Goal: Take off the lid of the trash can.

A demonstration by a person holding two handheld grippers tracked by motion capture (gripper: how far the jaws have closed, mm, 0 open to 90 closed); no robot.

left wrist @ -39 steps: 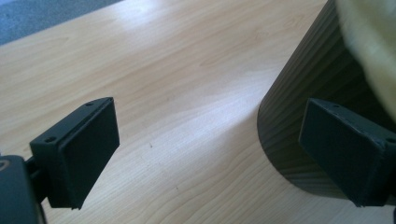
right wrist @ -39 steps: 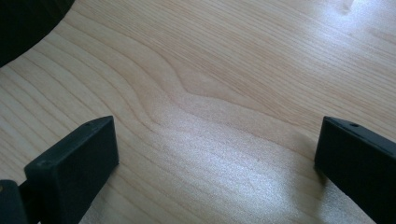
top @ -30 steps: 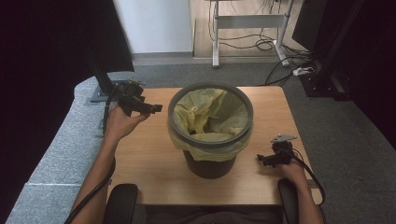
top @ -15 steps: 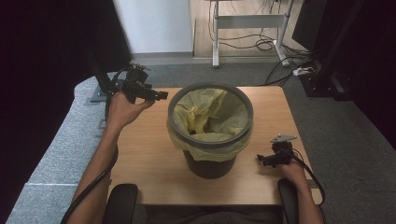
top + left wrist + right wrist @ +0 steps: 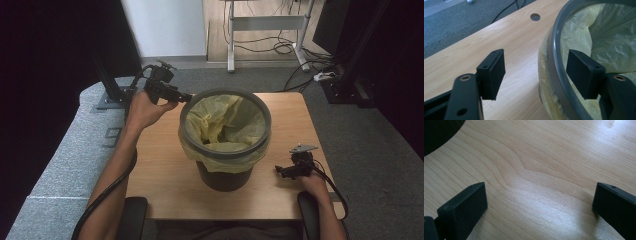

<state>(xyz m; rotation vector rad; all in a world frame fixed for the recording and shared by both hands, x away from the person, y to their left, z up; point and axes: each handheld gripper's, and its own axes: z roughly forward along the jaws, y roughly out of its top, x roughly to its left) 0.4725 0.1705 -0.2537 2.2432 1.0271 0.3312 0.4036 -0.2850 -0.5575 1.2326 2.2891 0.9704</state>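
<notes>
Looking down from the high view, I see my left gripper [image 5: 186, 98] right at the far-left edge of the bin [image 5: 225, 137], which stands in the middle of the table [image 5: 155, 165]. A second ago that hand was lower and further left, clear of the bin; it has since come up and across to the grey rim [image 5: 226, 150]. The yellow bag [image 5: 225, 122] lines the bin and folds over its edge. My right gripper [image 5: 280, 171] rests near the table's right front corner, where it was before.

In the left gripper view, my left gripper [image 5: 536, 72] straddles the rim [image 5: 554, 75]: one jaw is outside over the table [image 5: 499, 37], the other inside over the bag [image 5: 604, 37]. The jaws have just been closing, but there are gaps on both sides, so nothing is pinched yet.

In the right gripper view, my right gripper [image 5: 540, 201] is spread wide and released, with bare table [image 5: 544, 157] between the jaws and the dark bin [image 5: 439, 132] at the top left corner.
</notes>
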